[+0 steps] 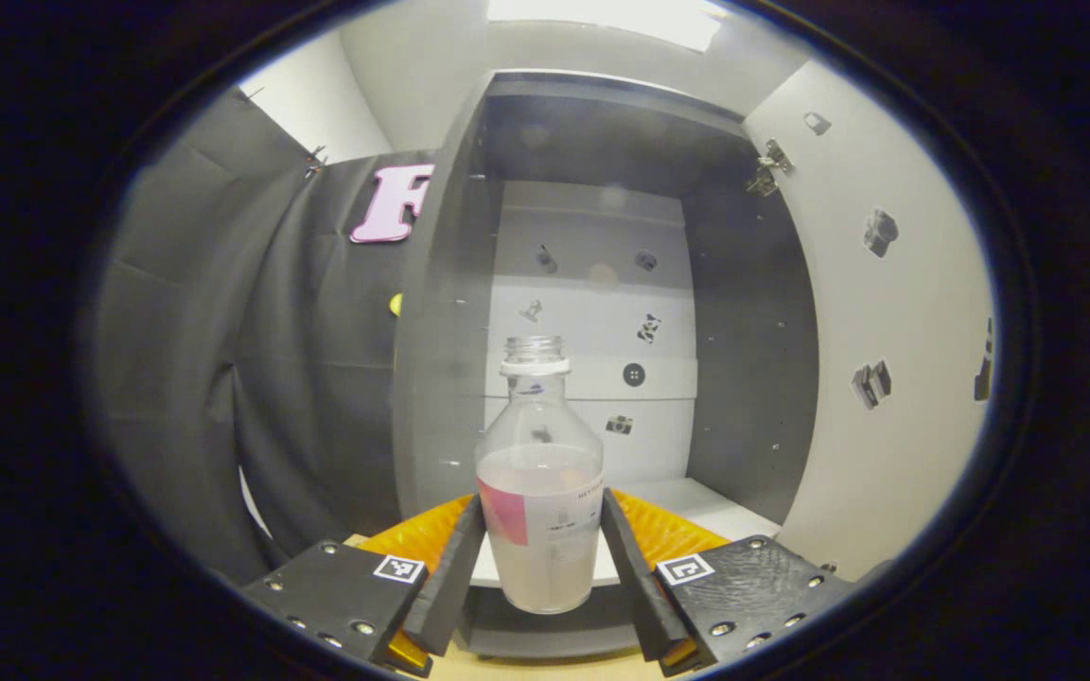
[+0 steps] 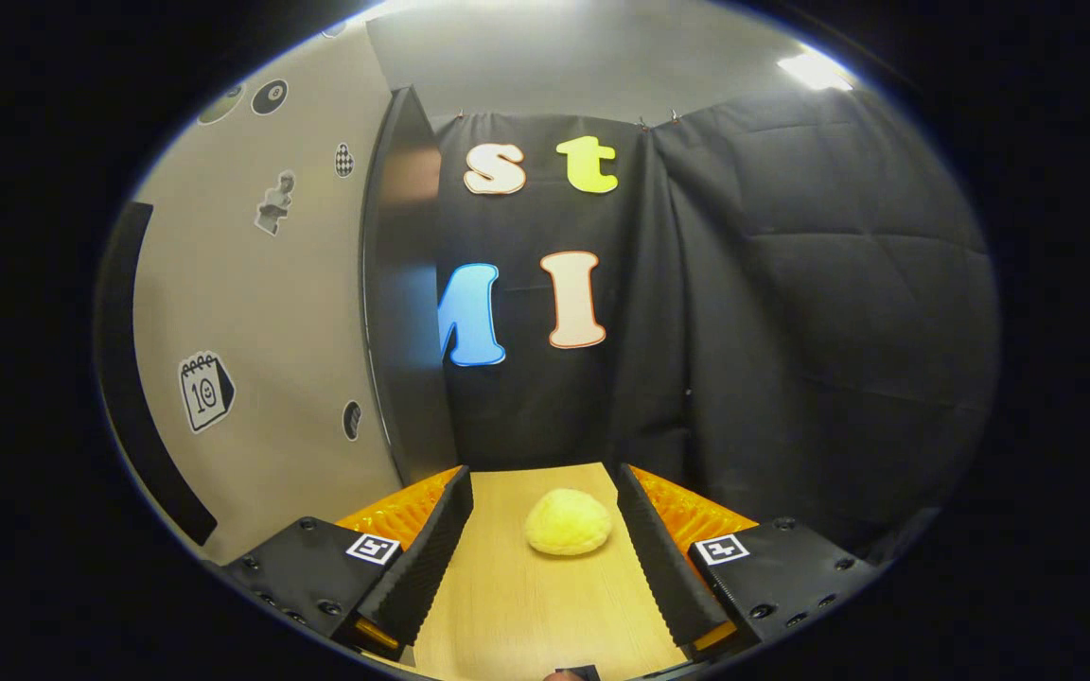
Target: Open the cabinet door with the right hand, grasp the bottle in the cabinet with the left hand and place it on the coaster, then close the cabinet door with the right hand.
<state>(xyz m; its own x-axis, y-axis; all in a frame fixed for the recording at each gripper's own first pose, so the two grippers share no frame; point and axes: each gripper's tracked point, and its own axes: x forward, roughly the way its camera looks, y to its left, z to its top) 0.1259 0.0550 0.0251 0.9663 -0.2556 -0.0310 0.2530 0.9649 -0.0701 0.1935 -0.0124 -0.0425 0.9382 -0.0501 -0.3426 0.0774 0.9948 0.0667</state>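
Note:
A clear bottle [image 1: 538,454] with a white neck ring, no cap, a pink-and-white label and cloudy liquid stands upright between the fingers of my left gripper [image 1: 542,499]. Both fingers press on its sides. Its base hangs in front of the lower front edge of the open dark grey cabinet [image 1: 602,142]. The cabinet door [image 1: 886,312], pale with stickers, is swung open to the right. In the right gripper view, my right gripper [image 2: 543,476] is open above the wooden table [image 2: 526,605], with the open door [image 2: 261,312] close on its left.
A yellow rounded lump [image 2: 568,522] lies on the table ahead of the right gripper's fingers. The door's dark edge [image 2: 403,284] stands just left of them. Black cloth walls [image 2: 791,312] close in the booth behind and to the right.

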